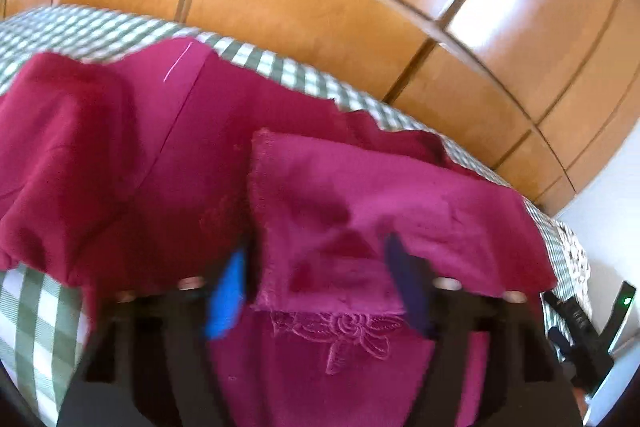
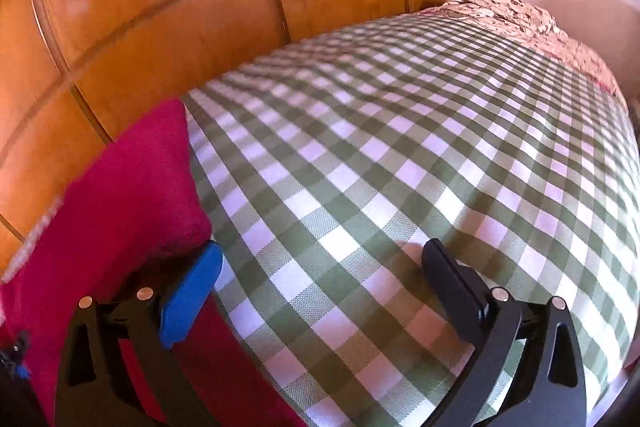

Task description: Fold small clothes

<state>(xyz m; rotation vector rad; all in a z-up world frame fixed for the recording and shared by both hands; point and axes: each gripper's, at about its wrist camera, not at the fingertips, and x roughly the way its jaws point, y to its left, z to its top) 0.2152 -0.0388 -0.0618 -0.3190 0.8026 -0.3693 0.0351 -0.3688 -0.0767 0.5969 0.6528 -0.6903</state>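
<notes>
Checked bedcover (image 2: 400,167) carries the magenta garment (image 1: 180,155); the left tongs (image 1: 320,275) seem clenched on its hem flap, likely for folding, while the right tongs (image 2: 320,267), beside it, are released.

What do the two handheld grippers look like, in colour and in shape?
The right gripper has a black frame with triangular cut-outs and small round silver fasteners. Its two fingers are flat, rounded pads: one bright blue, the other black. The left gripper shows the same black frame, a blue pad and a dark one, blurred and partly covered by magenta cloth. No cables, markings or sleeves are visible.
</notes>
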